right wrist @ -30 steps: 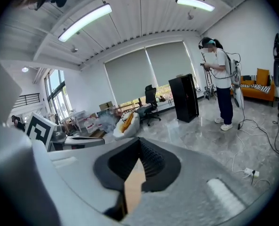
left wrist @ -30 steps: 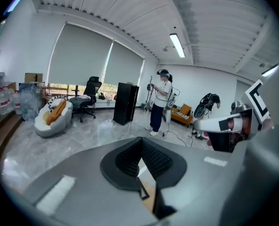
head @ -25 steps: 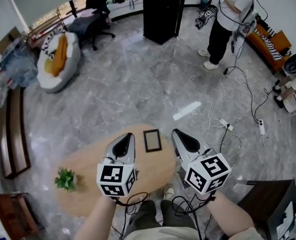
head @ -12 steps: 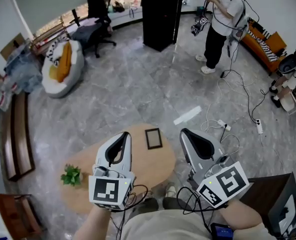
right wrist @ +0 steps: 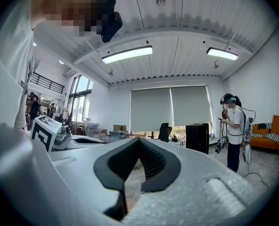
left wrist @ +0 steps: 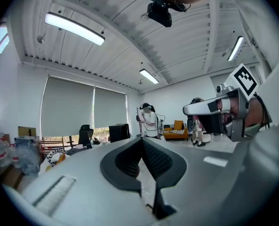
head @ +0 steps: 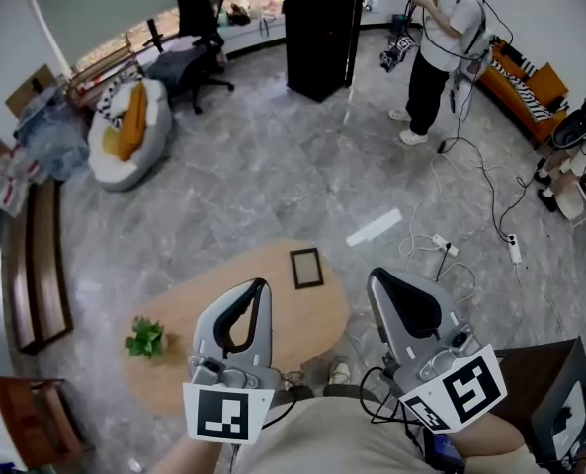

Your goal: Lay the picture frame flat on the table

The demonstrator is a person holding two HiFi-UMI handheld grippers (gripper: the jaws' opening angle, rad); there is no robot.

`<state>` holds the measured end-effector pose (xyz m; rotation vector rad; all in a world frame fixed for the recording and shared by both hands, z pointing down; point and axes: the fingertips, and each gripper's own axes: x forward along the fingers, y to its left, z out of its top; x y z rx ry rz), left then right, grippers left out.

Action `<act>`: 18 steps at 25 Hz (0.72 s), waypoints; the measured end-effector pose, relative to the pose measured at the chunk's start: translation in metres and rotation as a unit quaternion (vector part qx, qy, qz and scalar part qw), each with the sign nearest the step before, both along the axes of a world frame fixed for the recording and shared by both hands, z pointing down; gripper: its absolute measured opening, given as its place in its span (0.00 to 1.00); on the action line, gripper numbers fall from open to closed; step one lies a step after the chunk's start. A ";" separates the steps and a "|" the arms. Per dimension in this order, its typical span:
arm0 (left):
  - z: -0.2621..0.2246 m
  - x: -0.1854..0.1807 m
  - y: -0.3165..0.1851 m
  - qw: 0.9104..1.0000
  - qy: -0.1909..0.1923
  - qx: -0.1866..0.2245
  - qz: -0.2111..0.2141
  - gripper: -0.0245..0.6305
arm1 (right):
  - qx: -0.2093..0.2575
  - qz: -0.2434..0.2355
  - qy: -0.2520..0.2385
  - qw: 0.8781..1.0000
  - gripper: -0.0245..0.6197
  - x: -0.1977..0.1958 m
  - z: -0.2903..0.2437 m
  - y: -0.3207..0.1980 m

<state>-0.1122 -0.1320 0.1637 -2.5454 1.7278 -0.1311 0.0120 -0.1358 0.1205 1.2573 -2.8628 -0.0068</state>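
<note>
Closest to the person's body, the left gripper (head: 259, 286) and the right gripper (head: 378, 276) hang side by side over the near side of the table (head: 291, 316), each with its marker cube toward the chest. Both sets of jaws are pressed together and neither has anything between them. The left one sits over the wood, while the right one sits at or just past the table's right-hand edge, above the floor (head: 263, 166). Between the two tips and a little beyond them, touched by neither, the picture frame (head: 306, 268) lies flat on the tabletop, a dark rectangle close to the far rounded edge. A small green plant (head: 146, 338) stands near the table's left end, well apart from the frame, with bare wood between them. A dark piece of furniture (head: 530, 393) sits near the table's right side at the bottom corner. Past the far edge the grey floor is wide and open, with a pale strip (head: 374, 228) lying on it and loose cables (head: 470, 181) trailing along the right. A long bench (head: 34, 265) runs down the left side. Further out are a bean bag (head: 123, 131), an office chair (head: 199, 13) and a tall black cabinet (head: 320, 33), and a person (head: 441, 47) stands by an orange sofa (head: 518, 75) at the far right.
</note>
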 end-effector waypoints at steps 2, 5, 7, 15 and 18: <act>-0.003 -0.002 0.002 1.000 -0.002 0.008 -0.004 0.07 | 0.000 -0.001 -0.004 1.000 0.04 -0.001 -0.002 0.002; -0.002 0.001 0.002 1.000 -0.015 0.011 -0.006 0.07 | -0.002 -0.004 -0.003 1.000 0.04 0.000 -0.003 0.004; 0.000 0.002 0.002 1.000 -0.015 0.003 -0.004 0.07 | 0.001 -0.007 0.002 1.000 0.04 0.000 -0.002 0.006; -0.003 0.009 -0.003 1.000 -0.019 0.008 0.000 0.07 | 0.013 -0.009 0.015 1.000 0.04 -0.001 -0.002 0.003; -0.005 0.010 -0.003 1.000 -0.017 0.006 -0.003 0.07 | 0.012 -0.009 0.016 1.000 0.04 0.001 -0.002 0.002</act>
